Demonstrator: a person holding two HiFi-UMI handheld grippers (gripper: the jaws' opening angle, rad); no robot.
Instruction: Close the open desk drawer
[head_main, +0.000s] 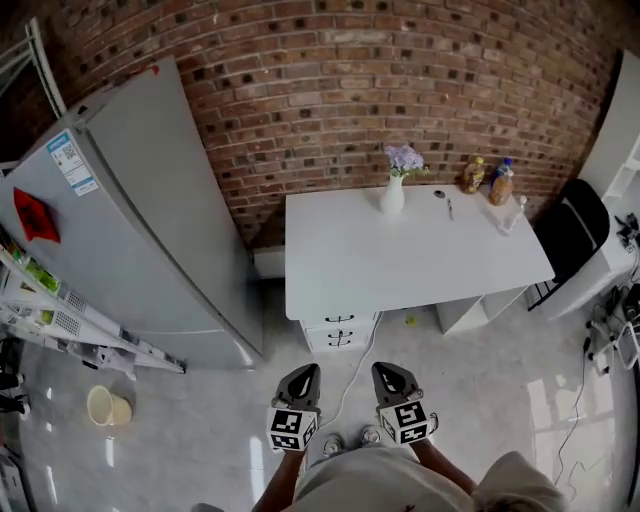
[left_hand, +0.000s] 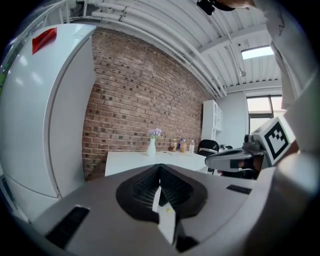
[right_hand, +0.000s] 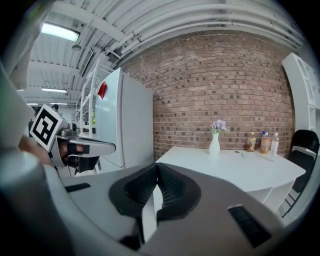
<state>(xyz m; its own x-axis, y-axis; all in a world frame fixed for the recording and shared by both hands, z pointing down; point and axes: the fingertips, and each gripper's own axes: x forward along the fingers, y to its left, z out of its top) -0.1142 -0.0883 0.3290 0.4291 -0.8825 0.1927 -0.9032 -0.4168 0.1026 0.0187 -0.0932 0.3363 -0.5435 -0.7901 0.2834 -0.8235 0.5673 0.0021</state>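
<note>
Brick wall (head_main: 400, 90) behind the white counter (head_main: 400, 260). Drawers (head_main: 340, 330) sit under its front-left corner, well apart from the tools. Left tool (head_main: 303, 375) and right tool (head_main: 388, 373) are both pressed together, empty. Looks like the approach step. Next: reach in and push the open drawer front flush.

White desk (head_main: 400, 255): white vase (head_main: 392, 196) with purple flowers near back edge, small utensil (head_main: 448, 206) right of it, three bottles (head_main: 502, 186) toward back right corner.
</note>
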